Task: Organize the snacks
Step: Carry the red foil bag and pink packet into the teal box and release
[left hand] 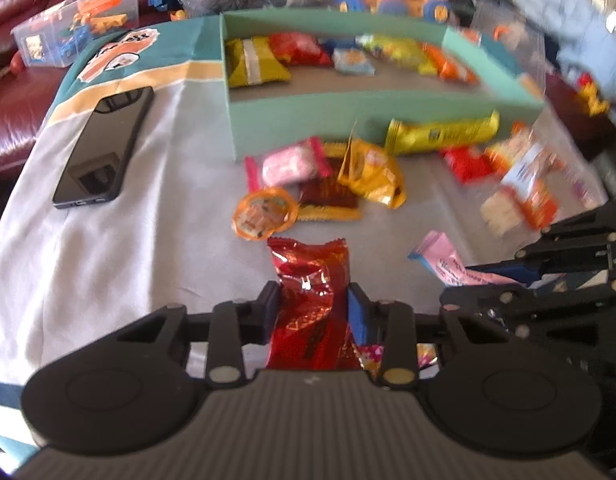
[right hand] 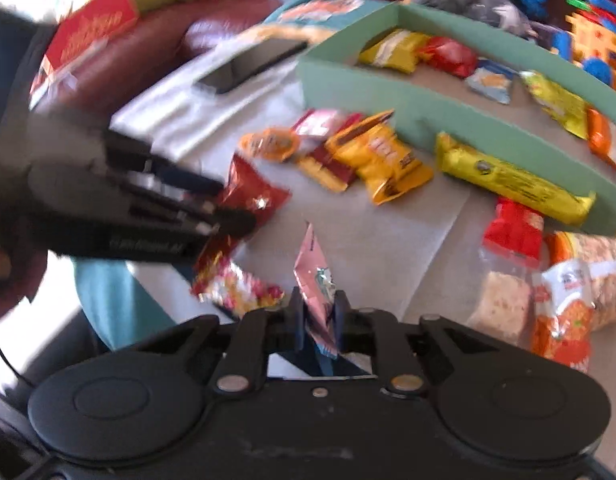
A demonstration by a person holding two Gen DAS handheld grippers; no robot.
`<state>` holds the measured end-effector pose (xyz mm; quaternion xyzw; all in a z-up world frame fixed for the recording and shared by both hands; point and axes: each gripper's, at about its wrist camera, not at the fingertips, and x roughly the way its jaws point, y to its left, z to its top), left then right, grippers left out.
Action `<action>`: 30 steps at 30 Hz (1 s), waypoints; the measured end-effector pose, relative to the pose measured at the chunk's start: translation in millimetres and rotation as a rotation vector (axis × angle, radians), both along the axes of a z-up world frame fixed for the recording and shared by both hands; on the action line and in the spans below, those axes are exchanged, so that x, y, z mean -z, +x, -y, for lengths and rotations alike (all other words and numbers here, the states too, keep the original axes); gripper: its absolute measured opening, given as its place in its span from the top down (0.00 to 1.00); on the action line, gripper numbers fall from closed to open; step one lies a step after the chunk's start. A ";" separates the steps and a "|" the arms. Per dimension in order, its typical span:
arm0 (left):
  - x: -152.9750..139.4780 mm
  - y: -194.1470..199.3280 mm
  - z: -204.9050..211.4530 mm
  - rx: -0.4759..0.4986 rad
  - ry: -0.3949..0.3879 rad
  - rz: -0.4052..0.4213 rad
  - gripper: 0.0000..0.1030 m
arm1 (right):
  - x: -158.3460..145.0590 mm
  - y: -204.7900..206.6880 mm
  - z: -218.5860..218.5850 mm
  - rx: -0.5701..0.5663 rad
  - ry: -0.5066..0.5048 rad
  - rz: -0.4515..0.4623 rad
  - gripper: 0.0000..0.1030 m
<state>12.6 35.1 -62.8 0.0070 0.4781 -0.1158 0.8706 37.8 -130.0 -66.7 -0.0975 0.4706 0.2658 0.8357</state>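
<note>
A red foil packet [left hand: 308,296] is gripped between the fingers of the left tongs [left hand: 312,308], its free end standing up toward the far side. A pink packet [right hand: 315,280] is pinched on edge in the right tongs [right hand: 318,322], closed on it. In the left wrist view the right tongs are seen at the near right, with the pink packet's end sticking out to the left.

Both are held over a bench covered by a pale cloth [left hand: 108,248]. At the far side a green tray [left hand: 347,110] is seen, holding several snacks: a yellow packet [left hand: 256,65] at its left end, a red one [left hand: 298,49] beside it, then a small blue one [left hand: 353,62] and others toward the right.

Outside the tray's near wall, loose snacks are spread: a long yellow bar [left hand: 443,130] lying against the wall, a pink sweet [left hand: 288,166], a round orange cup [left hand: 264,212], a yellow bag [left hand: 373,174] over a dark red wrapper [left hand: 327,198], and orange-and-white packs [left hand: 519,180] at the right.

A phone [left hand: 104,144] lies flat at the left.
</note>
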 end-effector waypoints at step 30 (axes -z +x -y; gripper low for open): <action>-41.1 176.2 4.0 -0.093 0.097 0.140 0.18 | -36.4 199.9 13.9 0.322 0.312 -0.046 0.61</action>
